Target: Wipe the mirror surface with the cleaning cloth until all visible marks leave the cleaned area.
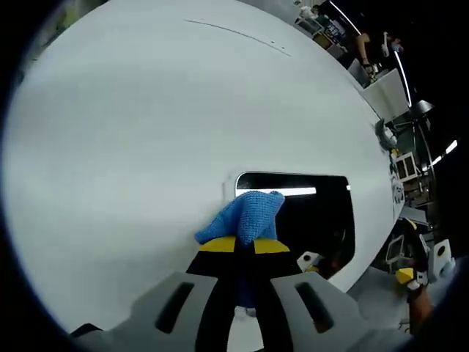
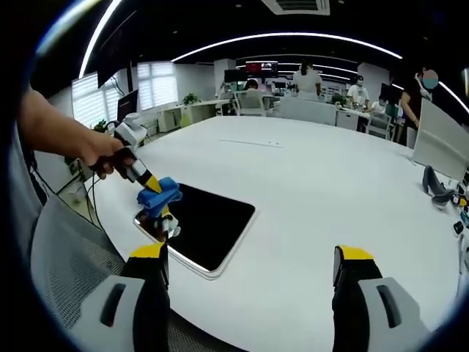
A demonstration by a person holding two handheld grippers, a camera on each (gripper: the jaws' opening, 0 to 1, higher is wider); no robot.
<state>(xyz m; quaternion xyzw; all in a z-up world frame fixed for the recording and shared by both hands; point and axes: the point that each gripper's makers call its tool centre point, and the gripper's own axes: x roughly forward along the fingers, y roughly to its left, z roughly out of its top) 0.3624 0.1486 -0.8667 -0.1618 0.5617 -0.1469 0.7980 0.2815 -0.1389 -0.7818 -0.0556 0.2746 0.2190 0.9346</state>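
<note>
We've got the left gripper [image 1: 245, 246] clamped on the blue cloth [image 1: 245, 216], cloth bunched just ahead of its jaws, touching the mirror [image 2: 209, 224] near its edge. Mirror lies flat on the white table [image 2: 315, 176], under & ahead of that gripper. Right gripper [image 2: 253, 264] jaws wide apart, holding nothing, mirror ahead-left of it. For a good wipe we'd press flat, run overlapping strokes w/ steady pressure, keep the mirror from sliding.
</note>
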